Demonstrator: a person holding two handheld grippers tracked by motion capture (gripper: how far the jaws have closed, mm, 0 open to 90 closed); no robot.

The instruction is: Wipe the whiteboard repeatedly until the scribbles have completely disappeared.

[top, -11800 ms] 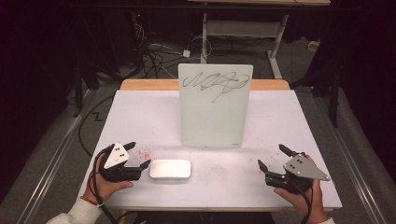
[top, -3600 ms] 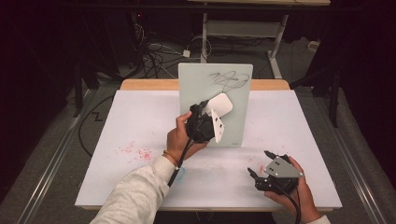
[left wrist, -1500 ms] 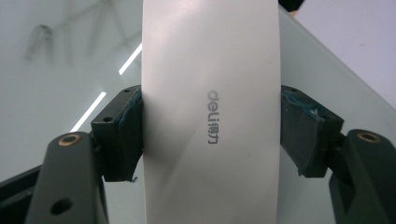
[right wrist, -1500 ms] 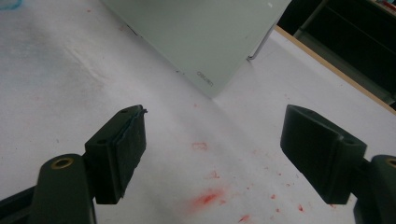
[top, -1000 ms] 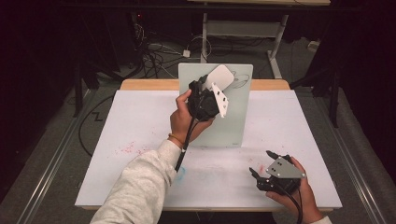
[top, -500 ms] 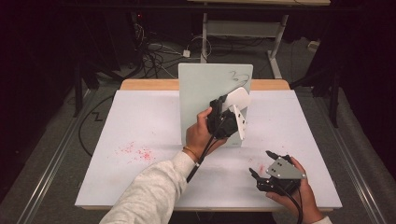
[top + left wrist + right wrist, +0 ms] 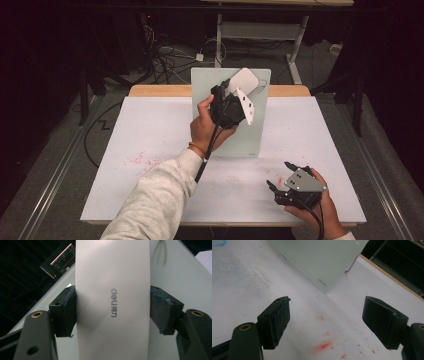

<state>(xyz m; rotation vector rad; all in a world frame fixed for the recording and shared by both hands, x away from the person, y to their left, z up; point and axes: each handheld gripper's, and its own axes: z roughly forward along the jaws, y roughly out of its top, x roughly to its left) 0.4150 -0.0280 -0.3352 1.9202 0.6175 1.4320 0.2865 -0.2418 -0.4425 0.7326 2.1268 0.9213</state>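
Eraser (image 7: 112,300), one: white, oblong, smooth-faced, with grey "deli" lettering printed along its length; clamped across its width between both pads of the left gripper (image 7: 112,307) and pressed flat against the upper part of the whiteboard (image 7: 252,130).
Right gripper (image 7: 286,186), one: resting at the near right of the table (image 7: 150,125), held in the person's right hand; jaws spread wide with nothing between them, bare tabletop below.
Red marker smudges, two patches: one under the right gripper (image 7: 324,345), one at near left (image 7: 142,159).
Whiteboard, one: pale green-white, standing upright mid-table; faint scribble remnant near its top right corner (image 7: 261,85).
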